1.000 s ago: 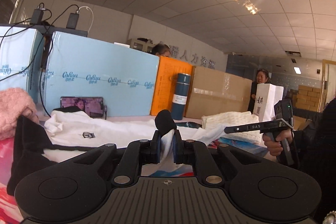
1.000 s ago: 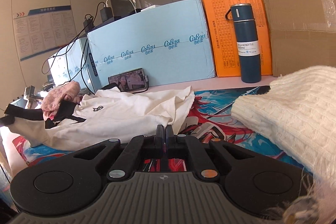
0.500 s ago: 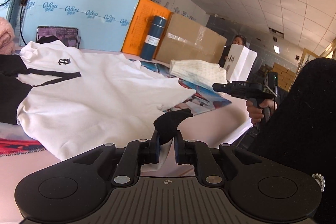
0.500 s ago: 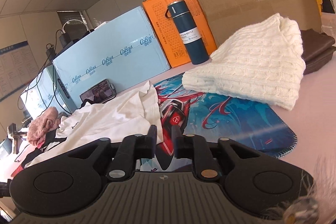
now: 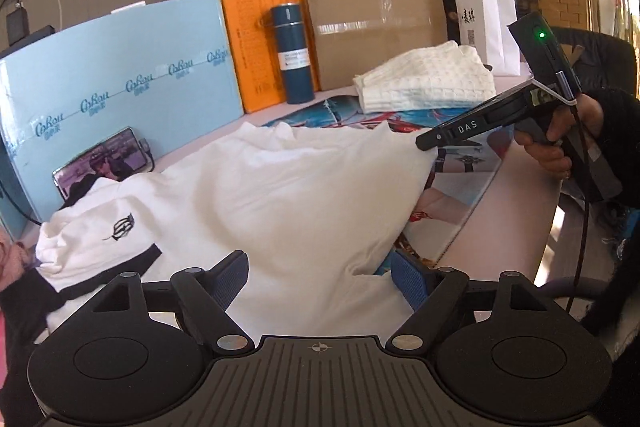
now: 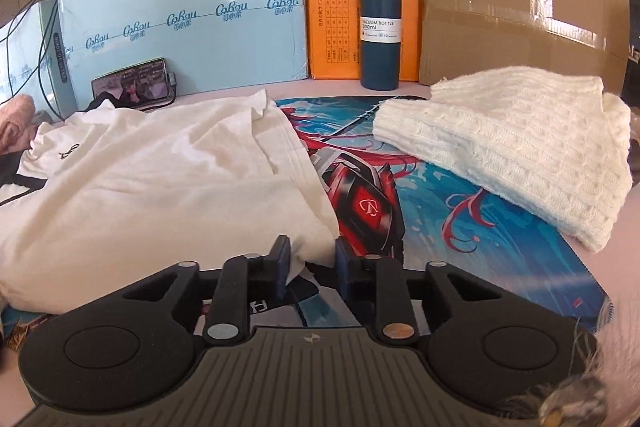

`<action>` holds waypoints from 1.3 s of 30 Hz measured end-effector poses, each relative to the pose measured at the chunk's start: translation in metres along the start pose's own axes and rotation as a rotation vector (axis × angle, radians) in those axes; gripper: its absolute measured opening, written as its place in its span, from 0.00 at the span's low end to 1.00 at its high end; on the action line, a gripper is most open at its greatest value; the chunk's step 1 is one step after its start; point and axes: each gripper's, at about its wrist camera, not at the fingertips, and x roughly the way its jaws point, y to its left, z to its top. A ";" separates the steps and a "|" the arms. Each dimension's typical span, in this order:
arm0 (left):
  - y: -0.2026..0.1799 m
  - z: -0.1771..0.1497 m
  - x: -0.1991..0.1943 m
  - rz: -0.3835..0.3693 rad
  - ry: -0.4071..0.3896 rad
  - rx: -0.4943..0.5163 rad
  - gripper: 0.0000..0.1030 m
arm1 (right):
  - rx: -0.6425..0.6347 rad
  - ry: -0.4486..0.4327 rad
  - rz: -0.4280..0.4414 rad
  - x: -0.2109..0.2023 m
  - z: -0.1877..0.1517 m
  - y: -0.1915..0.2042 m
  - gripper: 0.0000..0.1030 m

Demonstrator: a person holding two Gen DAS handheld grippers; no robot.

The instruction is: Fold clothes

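Observation:
A white sweatshirt (image 5: 260,195) with a black band and small chest logo lies spread on the table; it also shows in the right wrist view (image 6: 152,183). My left gripper (image 5: 320,277) is open wide, with the garment's near edge lying between its jaws. My right gripper (image 6: 309,263) is partly open around the sweatshirt's lower right corner, not clamped. In the left wrist view the right gripper (image 5: 430,143) touches the garment's far right corner.
A folded cream knit sweater (image 6: 512,143) lies on a colourful printed mat (image 6: 460,235). A blue vacuum bottle (image 6: 378,23), a phone (image 6: 130,87), light blue, orange and cardboard boxes line the back. A pink garment (image 6: 14,123) lies at left. People stand behind.
My left gripper has let go of the black cuff and opened wide over the garment. My right gripper has come to the sweatshirt's right corner and opened further around it.

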 end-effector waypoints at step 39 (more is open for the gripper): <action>0.172 0.006 0.001 0.470 -0.036 -0.366 0.82 | -0.147 -0.019 0.378 0.159 0.179 0.144 0.71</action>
